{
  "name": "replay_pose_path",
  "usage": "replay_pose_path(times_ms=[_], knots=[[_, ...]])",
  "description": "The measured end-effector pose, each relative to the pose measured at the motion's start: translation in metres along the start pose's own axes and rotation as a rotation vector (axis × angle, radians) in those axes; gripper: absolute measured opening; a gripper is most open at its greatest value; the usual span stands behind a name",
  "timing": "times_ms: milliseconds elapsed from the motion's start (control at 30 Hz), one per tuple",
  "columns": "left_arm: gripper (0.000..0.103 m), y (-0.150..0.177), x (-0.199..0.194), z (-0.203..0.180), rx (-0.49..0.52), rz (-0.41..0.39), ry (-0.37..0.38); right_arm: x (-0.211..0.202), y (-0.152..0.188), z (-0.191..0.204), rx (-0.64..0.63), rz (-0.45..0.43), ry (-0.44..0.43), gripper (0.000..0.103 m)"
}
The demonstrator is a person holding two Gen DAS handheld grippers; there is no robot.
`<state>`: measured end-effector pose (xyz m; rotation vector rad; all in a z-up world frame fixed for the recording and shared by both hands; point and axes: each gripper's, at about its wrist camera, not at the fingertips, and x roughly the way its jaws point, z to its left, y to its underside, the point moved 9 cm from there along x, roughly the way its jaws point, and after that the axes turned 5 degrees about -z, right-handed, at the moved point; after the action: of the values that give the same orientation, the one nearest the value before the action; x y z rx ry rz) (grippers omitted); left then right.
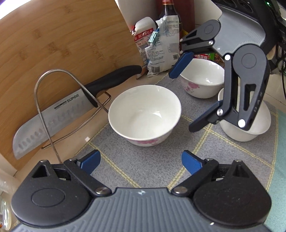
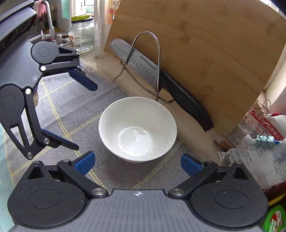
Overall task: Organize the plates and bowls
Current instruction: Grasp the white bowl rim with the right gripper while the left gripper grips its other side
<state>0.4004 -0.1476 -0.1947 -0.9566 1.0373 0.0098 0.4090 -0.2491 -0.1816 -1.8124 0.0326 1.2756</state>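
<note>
A white bowl with pink flowers (image 1: 144,114) stands upright on the grey checked mat (image 1: 143,166); it also shows in the right wrist view (image 2: 137,128). My left gripper (image 1: 141,163) is open and empty, just short of it. My right gripper (image 2: 136,164) is open and empty on the bowl's other side; in the left wrist view it (image 1: 185,100) hangs above the mat, right of that bowl. Two more white bowls stand behind it: one with flowers (image 1: 203,78) and one partly hidden by the right gripper (image 1: 259,126). My left gripper appears in the right wrist view (image 2: 84,116).
A bamboo cutting board (image 1: 59,48) leans at the left with a large knife (image 1: 59,114) in a wire rack (image 1: 51,100). Food packets (image 1: 159,46) and a dark bottle (image 1: 168,10) stand behind. A glass jar (image 2: 82,33) and a tap (image 2: 48,16) are further off.
</note>
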Motion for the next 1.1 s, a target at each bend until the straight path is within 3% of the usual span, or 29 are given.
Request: replay_pose_path(times_ms=[267,500,633,933,1100], knots=[[0.097,-0.005,0.027,0.004,0.023,0.008,0.058,0.025,0.0,-0.007,-0.072,0.048,-0.036,0.103],[0.095,-0.008,0.037,0.002,0.081,0.005,0.074,0.034,-0.004,-0.005,-0.109,0.039,-0.083,0.103],[0.09,-0.011,0.04,0.0,0.092,-0.006,0.088,0.035,-0.007,-0.004,-0.118,0.026,-0.105,0.097],[0.079,-0.015,0.036,-0.01,0.14,-0.001,0.071,0.035,-0.009,-0.003,-0.114,0.019,-0.094,0.096],[0.078,-0.017,0.027,-0.014,0.144,-0.005,0.063,0.029,-0.012,0.001,-0.114,0.007,-0.093,0.096]])
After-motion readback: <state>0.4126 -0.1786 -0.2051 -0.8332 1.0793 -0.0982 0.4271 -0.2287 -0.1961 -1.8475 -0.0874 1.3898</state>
